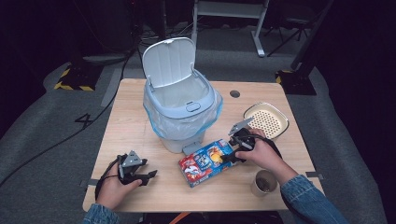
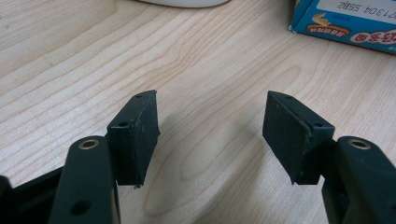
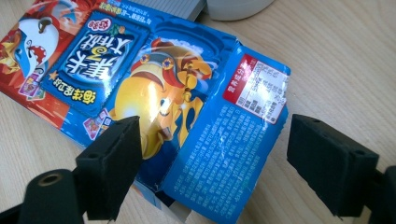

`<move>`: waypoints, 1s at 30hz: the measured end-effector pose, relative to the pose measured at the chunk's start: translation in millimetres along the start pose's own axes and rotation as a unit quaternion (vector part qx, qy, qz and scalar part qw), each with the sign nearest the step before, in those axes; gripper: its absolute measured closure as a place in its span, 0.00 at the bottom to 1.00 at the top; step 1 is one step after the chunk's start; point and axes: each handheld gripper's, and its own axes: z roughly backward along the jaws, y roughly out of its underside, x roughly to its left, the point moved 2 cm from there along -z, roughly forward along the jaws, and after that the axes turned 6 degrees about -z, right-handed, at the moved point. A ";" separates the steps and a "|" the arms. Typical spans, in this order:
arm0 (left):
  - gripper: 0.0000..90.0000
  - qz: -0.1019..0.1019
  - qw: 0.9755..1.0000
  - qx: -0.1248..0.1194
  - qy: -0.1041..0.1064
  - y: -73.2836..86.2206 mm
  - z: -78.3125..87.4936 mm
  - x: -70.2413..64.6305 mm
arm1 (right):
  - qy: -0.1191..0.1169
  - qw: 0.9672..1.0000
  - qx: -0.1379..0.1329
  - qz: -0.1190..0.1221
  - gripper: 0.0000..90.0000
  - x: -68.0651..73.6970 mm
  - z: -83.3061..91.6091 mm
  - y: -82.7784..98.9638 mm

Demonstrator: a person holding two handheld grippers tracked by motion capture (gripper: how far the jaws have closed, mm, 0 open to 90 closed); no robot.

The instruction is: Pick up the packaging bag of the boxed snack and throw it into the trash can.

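Note:
A flattened blue and red snack box (image 1: pixel 208 162) with cartoon print lies on the wooden table (image 1: pixel 135 126), just in front of the bin. My right gripper (image 1: pixel 229 157) hovers at the box's right end. In the right gripper view the right gripper (image 3: pixel 212 140) is open, its jaws astride the box (image 3: pixel 187 93) and not pressing it. My left gripper (image 1: pixel 148 176) rests near the front left of the table, open over bare wood (image 2: pixel 210 135). A corner of the box (image 2: pixel 345 21) lies farther off in the left gripper view.
A pale bin (image 1: pixel 180 112) lined with a clear blue bag stands mid-table, its lid (image 1: pixel 168 60) up. A cream perforated basket (image 1: pixel 266 119) sits at the right, and a paper cup (image 1: pixel 264 183) with brown contents stands near the front right edge.

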 end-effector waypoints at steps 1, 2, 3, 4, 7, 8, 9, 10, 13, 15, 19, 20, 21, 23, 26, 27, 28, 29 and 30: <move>0.40 0.001 1.000 -0.002 0.000 0.5 0.2 -0.3 | -0.002 1.000 0.005 -0.001 0.20 -0.4 -1.5 -0.4; 0.40 0.000 1.000 -0.001 -0.002 0.9 0.7 -0.5 | -0.005 1.000 0.009 -0.001 0.19 -1.0 -3.1 -0.8; 0.40 0.001 1.000 -0.002 -0.002 1.4 1.0 -0.8 | -0.006 1.000 0.013 -0.002 0.19 -1.3 -4.6 -0.9; 0.40 0.001 1.000 -0.001 -0.002 1.7 1.6 -0.8 | -0.005 1.000 0.017 0.001 0.19 -2.2 -6.1 -0.9; 0.40 -0.001 1.000 0.000 -0.004 2.6 2.6 -0.7 | -0.005 1.000 0.026 -0.004 0.17 -4.0 -10.6 1.0; 0.40 -0.001 1.000 0.001 -0.004 2.7 2.7 -0.7 | -0.007 1.000 0.025 -0.008 0.17 -4.9 -11.5 1.3; 0.40 0.000 1.000 0.000 -0.005 2.8 2.8 -0.9 | -0.010 1.000 0.023 -0.011 0.17 -5.5 -12.2 1.6; 0.40 0.000 1.000 0.001 -0.005 3.0 2.9 -1.1 | -0.013 1.000 0.023 -0.010 0.17 -6.2 -12.7 1.7; 0.40 0.000 1.000 0.001 -0.005 3.0 3.0 -1.1 | -0.022 0.999 0.026 -0.011 0.17 -5.3 -14.3 2.2; 0.40 0.000 1.000 0.000 -0.005 3.0 3.0 -1.0 | -0.029 0.999 0.028 -0.014 0.17 -4.4 -15.6 3.4; 0.40 0.002 1.000 -0.001 -0.003 3.0 3.0 -0.6 | -0.043 0.998 0.024 -0.027 0.31 -3.0 -11.9 5.4; 0.40 0.001 1.000 0.000 -0.004 3.0 3.0 -0.5 | -0.037 0.999 0.024 -0.023 0.38 -2.1 -9.5 5.4; 0.40 0.001 1.000 0.000 -0.004 3.0 3.0 -0.4 | -0.032 0.999 0.022 -0.015 0.51 -1.4 -6.0 5.1; 0.40 0.001 1.000 0.000 -0.005 2.9 2.8 -0.3 | -0.034 0.999 0.015 -0.017 0.61 0.7 1.1 4.1; 0.40 0.001 1.000 -0.001 -0.005 2.8 2.8 -0.3 | -0.034 0.999 0.002 -0.008 0.81 3.7 12.0 2.9; 0.40 0.001 1.000 0.000 -0.005 2.9 2.8 -0.3 | -0.042 0.999 -0.008 -0.003 0.86 4.5 14.6 2.4; 0.40 0.001 1.000 0.000 -0.005 2.8 2.8 -0.4 | -0.053 0.998 -0.016 -0.005 0.91 6.0 17.5 2.1; 0.40 0.001 1.000 0.000 -0.005 2.8 2.7 -0.5 | -0.066 0.998 -0.022 -0.010 0.95 7.9 19.7 1.7; 0.40 0.000 1.000 0.000 -0.005 2.8 2.7 -0.6 | -0.075 0.997 -0.025 -0.009 0.97 9.9 21.6 1.4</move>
